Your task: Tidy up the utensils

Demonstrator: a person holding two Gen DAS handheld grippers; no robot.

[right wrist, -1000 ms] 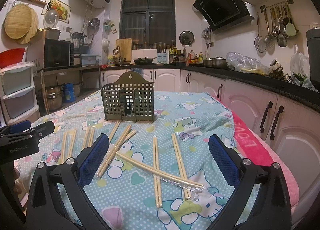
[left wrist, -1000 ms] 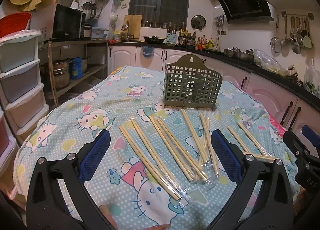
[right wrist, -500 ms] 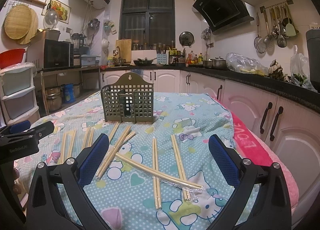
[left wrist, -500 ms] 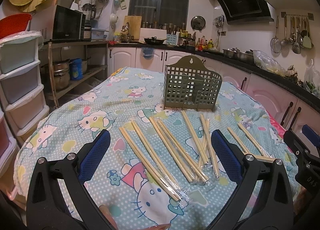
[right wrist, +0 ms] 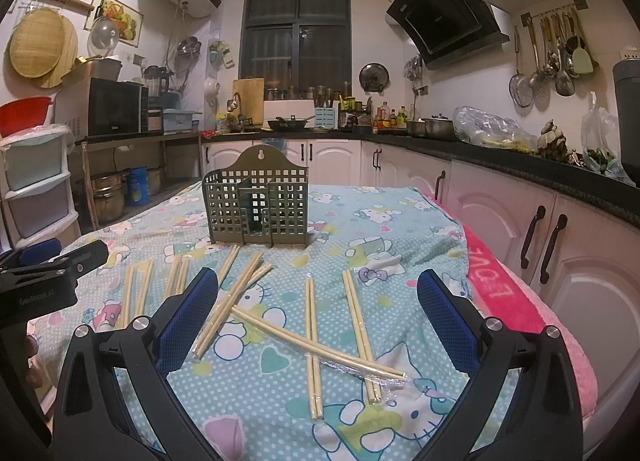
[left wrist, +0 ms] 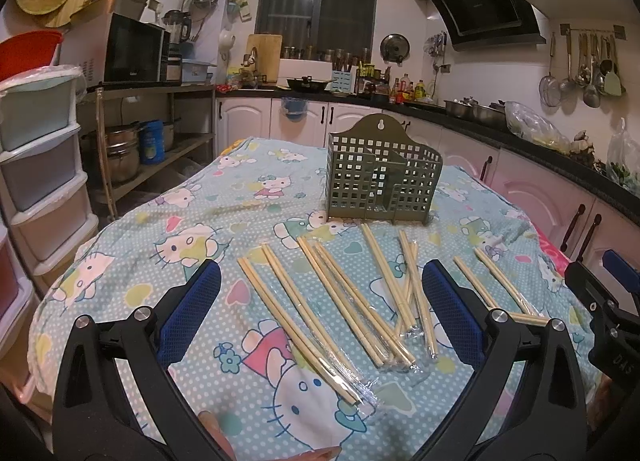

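Note:
Several pairs of wooden chopsticks in clear wrappers lie scattered on a Hello Kitty cloth. A green perforated utensil holder stands upright behind them and looks empty; it also shows in the right wrist view. My left gripper is open and empty, hovering above the near chopsticks. My right gripper is open and empty above other chopstick pairs, three of them crossing. Each gripper shows at the edge of the other's view.
The cloth-covered table's front edge is near me. A pink towel hangs at its right side, next to white cabinets. Plastic drawers and a shelf with pots stand at the left. A kitchen counter runs behind.
Both views have shifted very slightly, with the holder a little higher in the frame. Both grippers stay open and nothing on the table has moved.

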